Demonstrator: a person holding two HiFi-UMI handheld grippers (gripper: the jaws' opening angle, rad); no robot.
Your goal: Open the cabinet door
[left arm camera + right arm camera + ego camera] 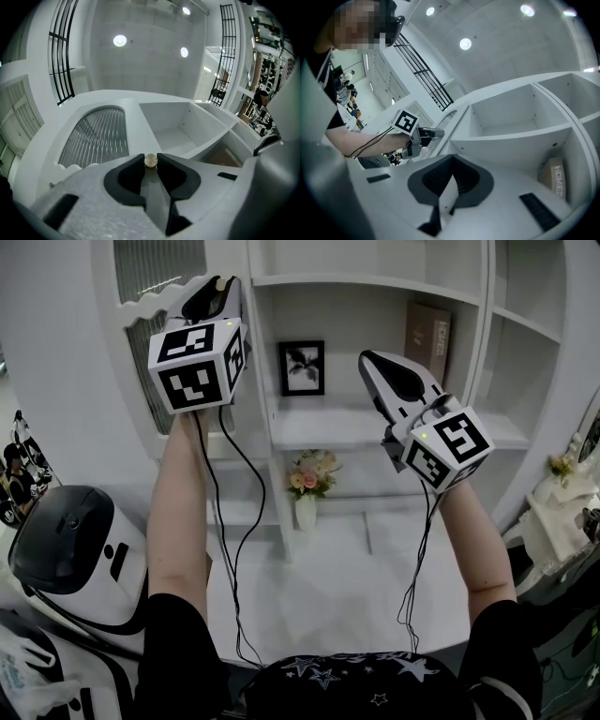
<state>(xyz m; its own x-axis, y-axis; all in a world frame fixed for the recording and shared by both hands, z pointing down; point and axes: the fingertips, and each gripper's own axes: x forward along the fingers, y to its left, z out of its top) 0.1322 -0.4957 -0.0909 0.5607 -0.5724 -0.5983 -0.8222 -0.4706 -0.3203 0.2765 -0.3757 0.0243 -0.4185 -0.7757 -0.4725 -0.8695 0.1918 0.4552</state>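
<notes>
Brass knob (150,161) pinched between left tool (150,158) jaws, nearly closed.

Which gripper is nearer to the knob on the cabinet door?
Left. The left gripper is closed on the knob; the right gripper hangs apart to its right, in front of the open shelves, gripping nothing.

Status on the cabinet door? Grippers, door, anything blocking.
Left gripper shut on the door knob. Right gripper shut, empty, up by the open shelves. Cabinet door looks closed. No obstruction visible at the door.
</notes>
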